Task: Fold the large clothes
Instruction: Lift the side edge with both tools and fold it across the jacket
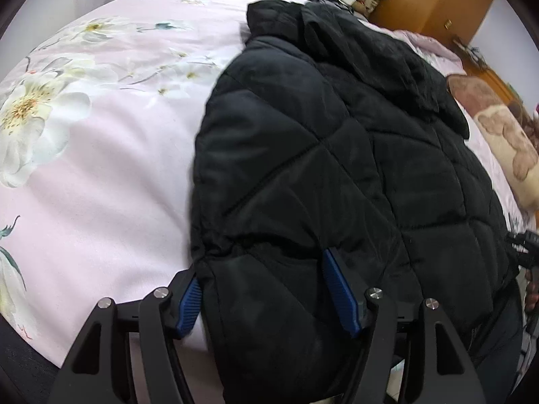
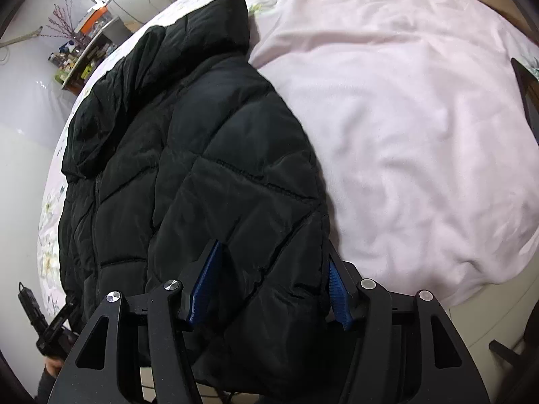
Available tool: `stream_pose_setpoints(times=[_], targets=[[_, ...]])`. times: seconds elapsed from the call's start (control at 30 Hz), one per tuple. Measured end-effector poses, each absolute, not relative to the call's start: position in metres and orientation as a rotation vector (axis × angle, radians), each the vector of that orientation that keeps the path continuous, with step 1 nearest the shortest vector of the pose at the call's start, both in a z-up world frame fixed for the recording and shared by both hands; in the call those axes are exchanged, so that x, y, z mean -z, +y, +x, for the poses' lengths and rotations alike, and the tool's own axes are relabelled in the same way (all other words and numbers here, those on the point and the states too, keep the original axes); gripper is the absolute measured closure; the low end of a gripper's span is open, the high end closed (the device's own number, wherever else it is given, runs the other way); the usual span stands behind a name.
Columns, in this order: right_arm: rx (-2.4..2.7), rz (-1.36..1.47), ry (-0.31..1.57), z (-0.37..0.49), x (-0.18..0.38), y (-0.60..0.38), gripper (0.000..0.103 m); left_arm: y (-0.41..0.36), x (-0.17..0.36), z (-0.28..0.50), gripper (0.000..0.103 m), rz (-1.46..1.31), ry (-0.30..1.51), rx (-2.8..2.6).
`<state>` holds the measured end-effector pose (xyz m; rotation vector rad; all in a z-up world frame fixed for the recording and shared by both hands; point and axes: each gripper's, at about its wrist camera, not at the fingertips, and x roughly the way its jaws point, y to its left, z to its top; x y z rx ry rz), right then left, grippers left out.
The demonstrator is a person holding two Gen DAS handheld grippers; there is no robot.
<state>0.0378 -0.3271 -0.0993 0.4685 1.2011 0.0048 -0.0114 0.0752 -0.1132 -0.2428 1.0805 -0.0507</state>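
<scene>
Claws first: the left gripper (image 1: 261, 274) stands spread, its blue pads (image 1: 340, 294) straddling the near hem of the black puffer jacket (image 1: 337, 155) without pinching it. The right gripper (image 2: 274, 277) is likewise spread around the hem's other corner, pads loose against the padding. The jacket lies flat on the pink floral bedspread (image 1: 101, 134), hood (image 2: 161, 77) toward the far side. A teddy-print pillow (image 1: 502, 134) sits at the right.

A black quilted jacket (image 2: 188, 155) is spread over the left half of the frame on a pink bed (image 2: 404, 134). Its lower hem is straddled by the right tongs (image 2: 269, 289) at bottom centre — blue pads (image 2: 337, 289) set wide. The other tongs (image 2: 50, 323) are seen at lower left.
</scene>
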Motion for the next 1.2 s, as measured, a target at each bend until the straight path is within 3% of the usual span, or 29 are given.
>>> stream_pose_setpoints(times=[0.03, 0.1, 0.17, 0.2, 0.23, 0.27, 0.6, 0.87, 1.2], targets=[[-0.014, 0.478, 1.219, 0.038, 0.102, -0.327, 0.044, 0.074, 0.113, -0.011, 0.035, -0.238, 1.088, 0.054], [-0.033, 0.493, 1.265, 0.04, 0.108, -0.328, 0.044, 0.075, 0.113, -0.01, 0.047, -0.252, 1.104, 0.074], [-0.047, 0.498, 1.276, 0.04, 0.107, -0.328, 0.05, 0.072, 0.107, -0.009, 0.073, -0.261, 1.109, 0.096], [-0.07, 0.515, 1.266, 0.039, 0.103, -0.329, 0.07, 0.07, 0.101, -0.01, 0.078, -0.256, 1.103, 0.105], [-0.084, 0.53, 1.254, 0.038, 0.098, -0.328, 0.083, 0.069, 0.093, -0.011, 0.084, -0.253, 1.09, 0.112], [-0.102, 0.537, 1.235, 0.036, 0.09, -0.328, 0.085, 0.068, 0.083, -0.012, 0.088, -0.264, 1.073, 0.124], [-0.236, 0.529, 1.016, 0.004, -0.007, -0.321, 0.092, 0.1, -0.021, -0.037, 0.09, -0.381, 0.813, 0.206], [-0.276, 0.617, 0.971, -0.031, -0.013, -0.339, 0.092, 0.114, -0.023, -0.058, 0.09, -0.449, 0.817, 0.211], [-0.319, 0.644, 0.875, -0.003, -0.036, -0.341, 0.092, 0.126, -0.05, -0.022, 0.09, -0.502, 0.737, 0.247]])
